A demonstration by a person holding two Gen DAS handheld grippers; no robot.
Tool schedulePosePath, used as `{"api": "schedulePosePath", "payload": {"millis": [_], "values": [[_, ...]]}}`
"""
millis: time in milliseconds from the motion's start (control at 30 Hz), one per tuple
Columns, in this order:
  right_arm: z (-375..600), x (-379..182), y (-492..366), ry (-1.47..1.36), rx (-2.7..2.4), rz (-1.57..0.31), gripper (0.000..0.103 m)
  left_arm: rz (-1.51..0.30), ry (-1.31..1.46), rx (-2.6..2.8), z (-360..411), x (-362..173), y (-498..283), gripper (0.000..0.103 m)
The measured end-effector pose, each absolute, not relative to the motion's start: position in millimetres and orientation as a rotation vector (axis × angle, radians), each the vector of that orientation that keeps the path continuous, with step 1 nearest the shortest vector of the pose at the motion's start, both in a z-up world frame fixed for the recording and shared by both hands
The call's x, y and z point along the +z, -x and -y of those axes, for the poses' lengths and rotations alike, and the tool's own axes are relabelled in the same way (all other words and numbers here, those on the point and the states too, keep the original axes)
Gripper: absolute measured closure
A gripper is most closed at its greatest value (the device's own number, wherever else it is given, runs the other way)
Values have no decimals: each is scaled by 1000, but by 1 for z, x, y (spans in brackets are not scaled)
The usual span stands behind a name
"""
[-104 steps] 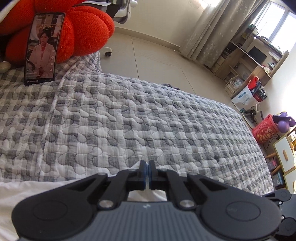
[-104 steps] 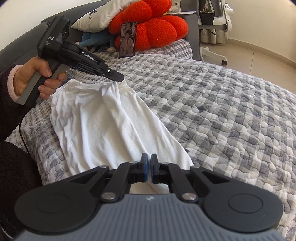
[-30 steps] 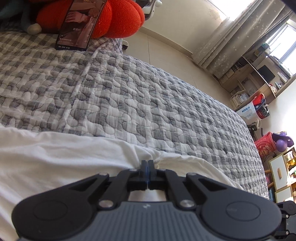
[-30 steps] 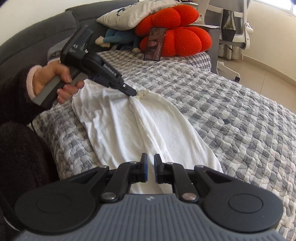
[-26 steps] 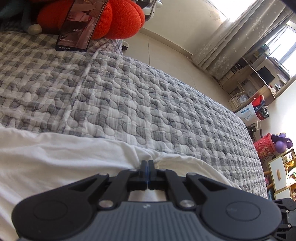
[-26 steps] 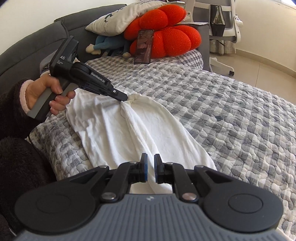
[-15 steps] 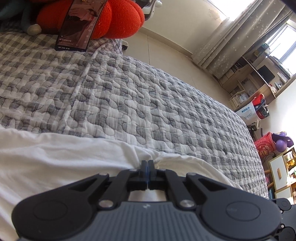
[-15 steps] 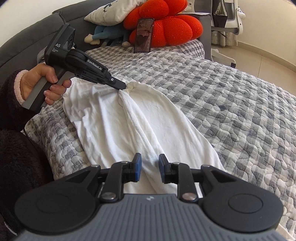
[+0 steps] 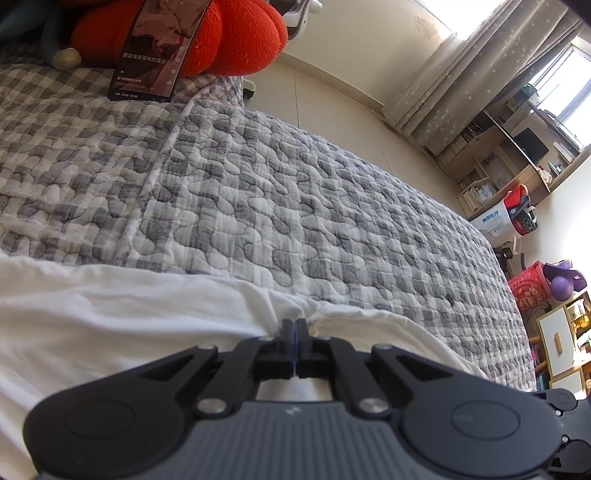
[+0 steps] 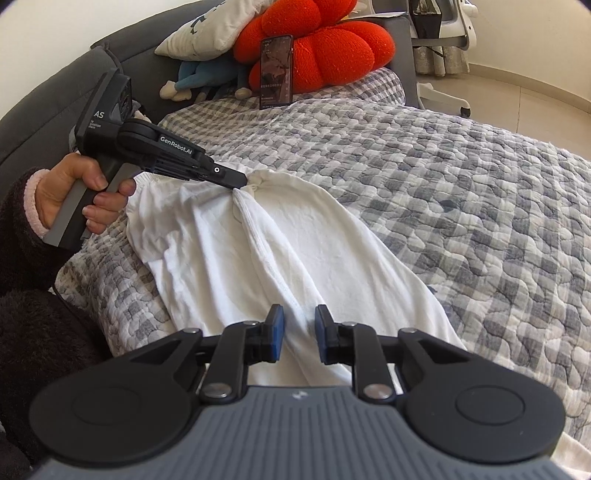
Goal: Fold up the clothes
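Note:
A white garment (image 10: 295, 251) lies spread on the grey checked quilt (image 10: 461, 184) of a bed. In the right wrist view a hand holds my left gripper (image 10: 245, 181), shut on a bunched edge of the garment at its far end. The left wrist view shows the same pinch: the left gripper (image 9: 294, 325) is shut with white garment (image 9: 110, 317) gathered at its tips. My right gripper (image 10: 298, 323) is open at the near end of the garment, its blue pads either side of a long ridge of cloth, not closed on it.
A red flower-shaped cushion (image 10: 321, 48) with a phone (image 10: 277, 70) leaning on it sits at the head of the bed, beside a grey pillow (image 10: 210, 29) and a blue plush toy (image 10: 207, 81). An office chair (image 10: 443, 44) stands behind. Shelves and boxes (image 9: 517, 206) line the far wall.
My right gripper has opened and let go of the garment's near end. The left gripper keeps its pinch and has barely moved.

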State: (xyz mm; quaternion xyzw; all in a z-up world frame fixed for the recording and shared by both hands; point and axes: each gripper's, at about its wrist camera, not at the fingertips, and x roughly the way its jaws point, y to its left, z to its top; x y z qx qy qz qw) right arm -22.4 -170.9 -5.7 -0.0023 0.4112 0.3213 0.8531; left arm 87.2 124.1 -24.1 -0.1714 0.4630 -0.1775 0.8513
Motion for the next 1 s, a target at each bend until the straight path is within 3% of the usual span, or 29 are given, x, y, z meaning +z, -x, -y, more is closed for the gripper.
{"api": "schedulePosePath", "payload": {"millis": [33, 133, 1000], "values": [[170, -5, 24, 19, 678, -856, 95, -973, 365, -376, -124, -23, -87, 103], [170, 0, 28, 30, 662, -818, 97, -966, 378, -382, -124, -19, -88, 103], [197, 4, 11, 21, 437, -777, 99, -941, 435, -440, -95, -28, -133, 102]]}}
